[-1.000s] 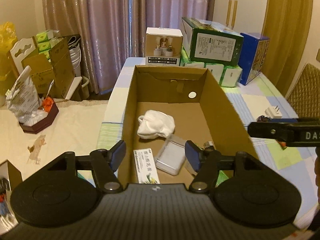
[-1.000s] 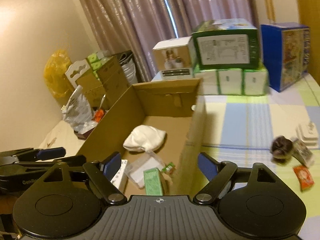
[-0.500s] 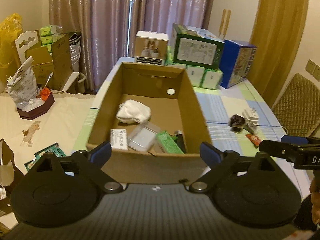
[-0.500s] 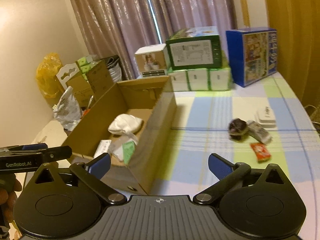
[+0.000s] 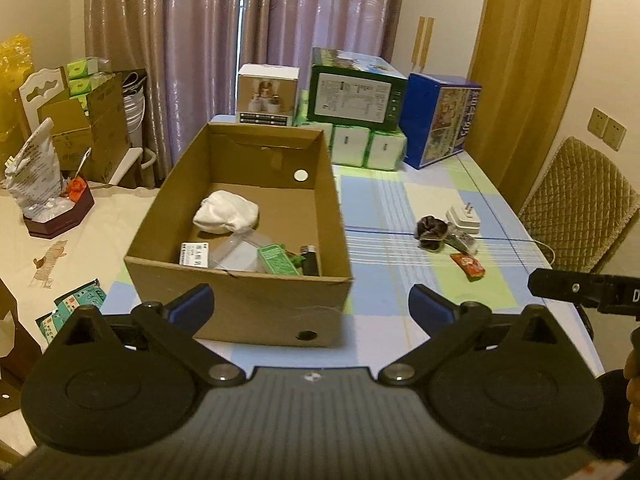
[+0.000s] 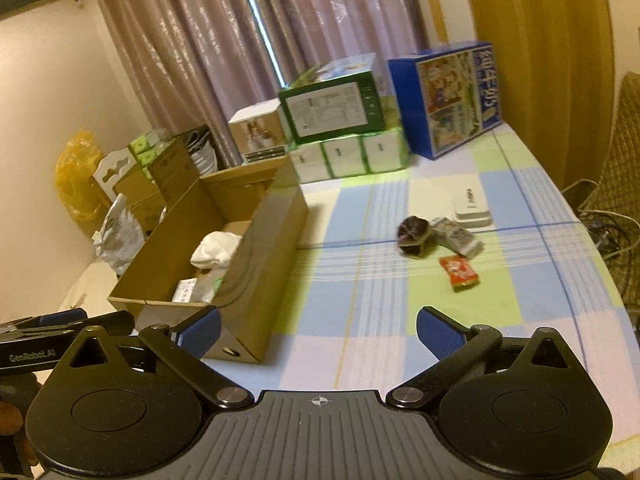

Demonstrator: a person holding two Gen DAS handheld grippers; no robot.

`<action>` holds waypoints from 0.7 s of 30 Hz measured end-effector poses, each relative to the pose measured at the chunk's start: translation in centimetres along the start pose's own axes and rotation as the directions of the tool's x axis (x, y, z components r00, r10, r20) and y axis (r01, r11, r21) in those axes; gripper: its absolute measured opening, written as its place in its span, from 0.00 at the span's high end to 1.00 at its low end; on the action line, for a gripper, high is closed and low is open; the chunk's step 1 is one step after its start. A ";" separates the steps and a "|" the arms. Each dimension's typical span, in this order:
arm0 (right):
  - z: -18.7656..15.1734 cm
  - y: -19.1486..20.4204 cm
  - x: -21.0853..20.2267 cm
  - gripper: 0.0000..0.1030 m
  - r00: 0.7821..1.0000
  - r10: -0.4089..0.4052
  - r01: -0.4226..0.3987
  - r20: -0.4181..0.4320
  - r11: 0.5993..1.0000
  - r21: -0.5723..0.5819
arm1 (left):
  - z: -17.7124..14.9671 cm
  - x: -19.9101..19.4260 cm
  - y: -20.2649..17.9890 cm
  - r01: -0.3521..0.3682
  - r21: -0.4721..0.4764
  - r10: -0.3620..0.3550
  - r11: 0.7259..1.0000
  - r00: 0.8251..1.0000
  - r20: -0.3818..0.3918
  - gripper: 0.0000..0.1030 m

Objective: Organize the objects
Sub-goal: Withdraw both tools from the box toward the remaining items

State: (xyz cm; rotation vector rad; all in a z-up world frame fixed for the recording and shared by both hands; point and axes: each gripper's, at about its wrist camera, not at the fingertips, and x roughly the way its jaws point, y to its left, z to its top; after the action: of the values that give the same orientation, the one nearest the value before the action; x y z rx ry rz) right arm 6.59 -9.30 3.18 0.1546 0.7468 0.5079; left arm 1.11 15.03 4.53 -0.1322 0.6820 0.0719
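Observation:
An open cardboard box (image 5: 240, 300) (image 6: 260, 264) stands on the checked tablecloth. It holds a white cloth (image 5: 226, 214) (image 6: 214, 250), a white packet (image 5: 194, 255), a clear plastic case (image 5: 236, 254), a green packet (image 5: 276, 260) and a dark lighter (image 5: 309, 266). To its right on the cloth lie a dark hair tie (image 5: 430, 232) (image 6: 414, 234), a white charger (image 5: 464, 216) (image 6: 472, 208), a wrapped packet (image 6: 458, 236) and a red sachet (image 5: 467, 266) (image 6: 459, 272). My left gripper (image 5: 310, 304) is open before the box's near wall. My right gripper (image 6: 318, 326) is open, short of the loose items.
At the table's far end stand a white carton (image 5: 267, 94), a green carton (image 5: 356, 96) on tissue packs (image 5: 366, 146) and a blue carton (image 5: 440, 118). A padded chair (image 5: 580, 204) is to the right. Boxes and bags (image 5: 60, 140) clutter the left floor.
Both grippers have pulled back from over the box and opened wider. The left now sits before the box's near wall; the right has swung right, towards the loose items.

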 end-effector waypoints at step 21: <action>-1.5 -7.5 -2.7 0.02 0.993 -0.118 0.114 0.017 0.985 0.126 | 0.1 1.4 -6.5 0.114 0.069 -0.113 0.991 0.993 -0.022 0.01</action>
State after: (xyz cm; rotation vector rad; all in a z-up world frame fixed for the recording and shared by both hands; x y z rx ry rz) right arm 6.78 -17.27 1.42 0.2319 0.7596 0.3480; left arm 3.00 8.65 4.34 -0.1043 0.6928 -0.0628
